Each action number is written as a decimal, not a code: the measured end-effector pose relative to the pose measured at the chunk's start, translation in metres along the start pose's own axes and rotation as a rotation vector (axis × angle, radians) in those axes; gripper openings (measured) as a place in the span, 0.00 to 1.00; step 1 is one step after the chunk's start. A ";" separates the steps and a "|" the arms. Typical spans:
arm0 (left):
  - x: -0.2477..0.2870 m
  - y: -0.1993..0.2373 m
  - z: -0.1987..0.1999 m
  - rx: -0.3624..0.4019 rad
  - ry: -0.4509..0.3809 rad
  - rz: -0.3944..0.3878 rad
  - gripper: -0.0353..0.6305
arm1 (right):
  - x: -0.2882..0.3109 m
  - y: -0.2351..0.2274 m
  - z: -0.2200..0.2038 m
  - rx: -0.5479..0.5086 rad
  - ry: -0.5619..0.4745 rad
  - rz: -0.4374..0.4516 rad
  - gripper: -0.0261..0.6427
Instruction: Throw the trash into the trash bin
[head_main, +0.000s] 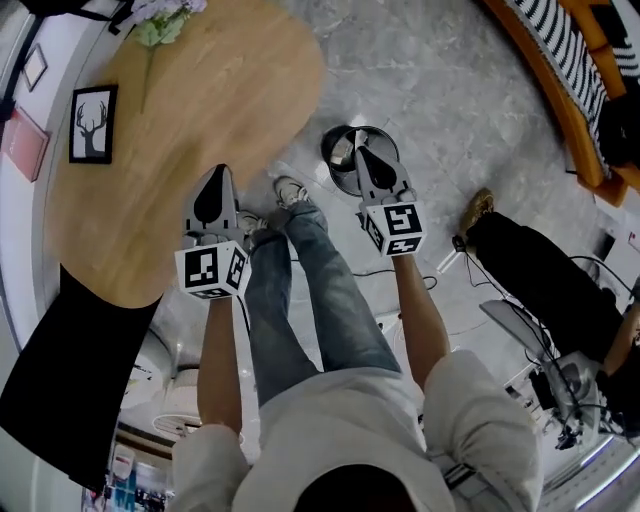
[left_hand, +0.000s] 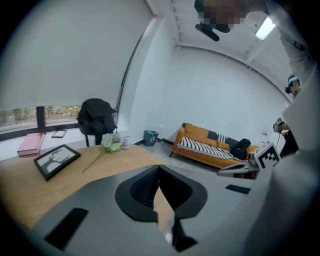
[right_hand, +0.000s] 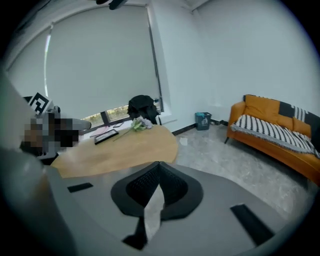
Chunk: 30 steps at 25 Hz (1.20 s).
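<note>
A round black trash bin (head_main: 334, 152) stands on the grey stone floor beside the wooden table (head_main: 230, 90). My right gripper (head_main: 359, 150) hangs over the bin with its jaws shut and nothing between them (right_hand: 159, 163). My left gripper (head_main: 220, 170) is over the table's near edge, also shut and empty (left_hand: 159, 166). In the left gripper view the right gripper (left_hand: 239, 171) shows at the right. A small pale scrap (right_hand: 184, 141) lies on the floor beyond the table; I cannot tell what it is.
On the table lie a framed deer picture (head_main: 93, 124), flowers (head_main: 160, 25) and a pink book (left_hand: 31, 143). An orange sofa (right_hand: 277, 131) lines the far wall, with a teal container (right_hand: 203, 120) nearby. Another person's dark leg (head_main: 545, 275) and cables are at the right.
</note>
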<state>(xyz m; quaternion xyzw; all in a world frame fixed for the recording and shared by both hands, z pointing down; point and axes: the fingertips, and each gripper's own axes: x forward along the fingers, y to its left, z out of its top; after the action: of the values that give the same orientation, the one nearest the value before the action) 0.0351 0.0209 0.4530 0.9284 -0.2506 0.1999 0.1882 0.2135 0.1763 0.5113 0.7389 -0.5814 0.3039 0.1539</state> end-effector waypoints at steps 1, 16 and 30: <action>-0.009 0.009 0.001 -0.013 -0.011 0.029 0.08 | 0.007 0.014 0.008 -0.029 -0.003 0.037 0.08; -0.193 0.151 -0.042 -0.237 -0.142 0.514 0.08 | 0.074 0.255 0.066 -0.330 0.009 0.510 0.08; -0.280 0.177 0.018 -0.199 -0.246 0.631 0.08 | 0.048 0.332 0.153 -0.446 -0.113 0.570 0.08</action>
<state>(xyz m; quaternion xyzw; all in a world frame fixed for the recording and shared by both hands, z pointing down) -0.2781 -0.0199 0.3517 0.7993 -0.5643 0.1093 0.1751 -0.0546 -0.0407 0.3824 0.5109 -0.8236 0.1590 0.1881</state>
